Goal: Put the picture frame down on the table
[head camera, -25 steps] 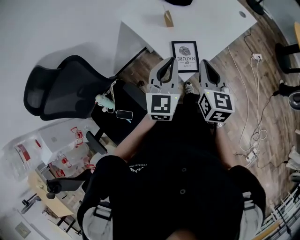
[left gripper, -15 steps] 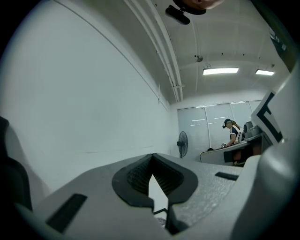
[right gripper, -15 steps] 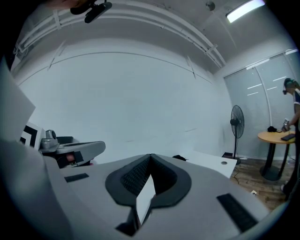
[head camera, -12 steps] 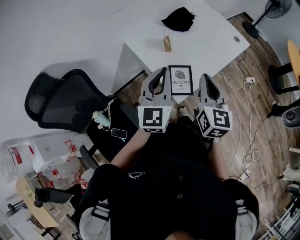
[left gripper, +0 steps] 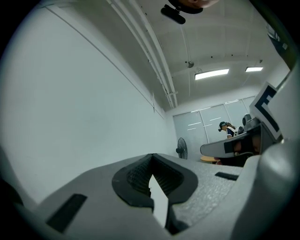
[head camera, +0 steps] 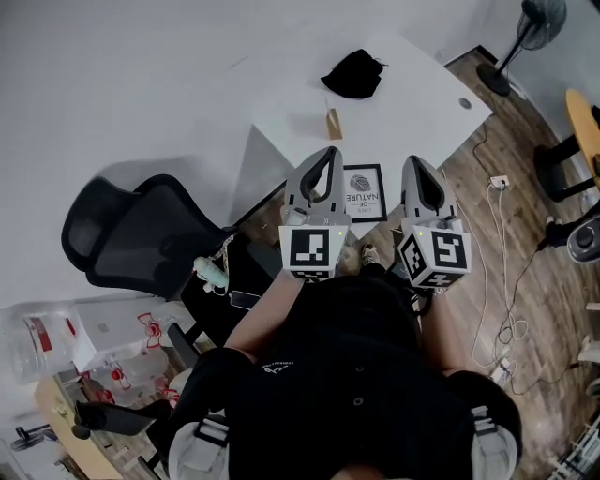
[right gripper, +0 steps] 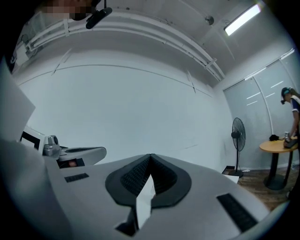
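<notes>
The black picture frame (head camera: pixel 364 192), with a fingerprint print and lettering, lies flat near the front edge of the white table (head camera: pixel 412 103). In the head view my left gripper (head camera: pixel 327 153) is raised just left of the frame and my right gripper (head camera: pixel 413 161) just right of it. Neither touches the frame. Both point up and forward. In the left gripper view the left gripper (left gripper: pixel 151 157) has its tips together with only wall behind them. The right gripper (right gripper: pixel 151 157) looks the same in its own view, shut on nothing.
A black cloth bundle (head camera: pixel 354 73) and a small brown object (head camera: pixel 333 123) sit farther back on the table. A black office chair (head camera: pixel 141 234) stands at the left, with a phone (head camera: pixel 246 299) near it. Cables (head camera: pixel 511 281) trail over the wood floor at the right, and a fan (head camera: pixel 525 28) stands beyond.
The table and frame have slid lower in the head view, bringing the black cloth into sight. Both grippers stay raised and shut on either side of the frame.
</notes>
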Motion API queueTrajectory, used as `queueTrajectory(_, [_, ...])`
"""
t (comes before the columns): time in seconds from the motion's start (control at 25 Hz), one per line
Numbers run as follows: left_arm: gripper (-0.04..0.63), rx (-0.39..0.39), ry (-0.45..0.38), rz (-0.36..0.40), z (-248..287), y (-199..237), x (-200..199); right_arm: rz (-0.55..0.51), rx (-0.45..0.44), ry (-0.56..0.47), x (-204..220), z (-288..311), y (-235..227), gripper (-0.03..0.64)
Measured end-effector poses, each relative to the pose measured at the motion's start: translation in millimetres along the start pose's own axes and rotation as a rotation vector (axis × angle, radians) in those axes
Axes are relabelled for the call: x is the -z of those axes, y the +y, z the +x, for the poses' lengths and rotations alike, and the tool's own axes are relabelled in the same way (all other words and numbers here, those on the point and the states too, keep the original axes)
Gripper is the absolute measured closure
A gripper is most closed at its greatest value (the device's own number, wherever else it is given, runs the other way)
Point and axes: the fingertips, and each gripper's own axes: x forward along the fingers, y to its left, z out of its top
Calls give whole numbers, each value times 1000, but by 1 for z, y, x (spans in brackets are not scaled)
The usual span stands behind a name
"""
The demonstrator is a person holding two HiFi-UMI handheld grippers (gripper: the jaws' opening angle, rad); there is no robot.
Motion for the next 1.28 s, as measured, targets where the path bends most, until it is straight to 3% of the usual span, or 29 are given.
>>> queueTrajectory(0.36, [589,-15,-32,-11,3,12,-17,-15,-13,-62,-22,6,2,618])
queueTrajectory(1.28, [589,-3,-4,-32,-7,11,-4,-4,22,-31,-14,1,5,618])
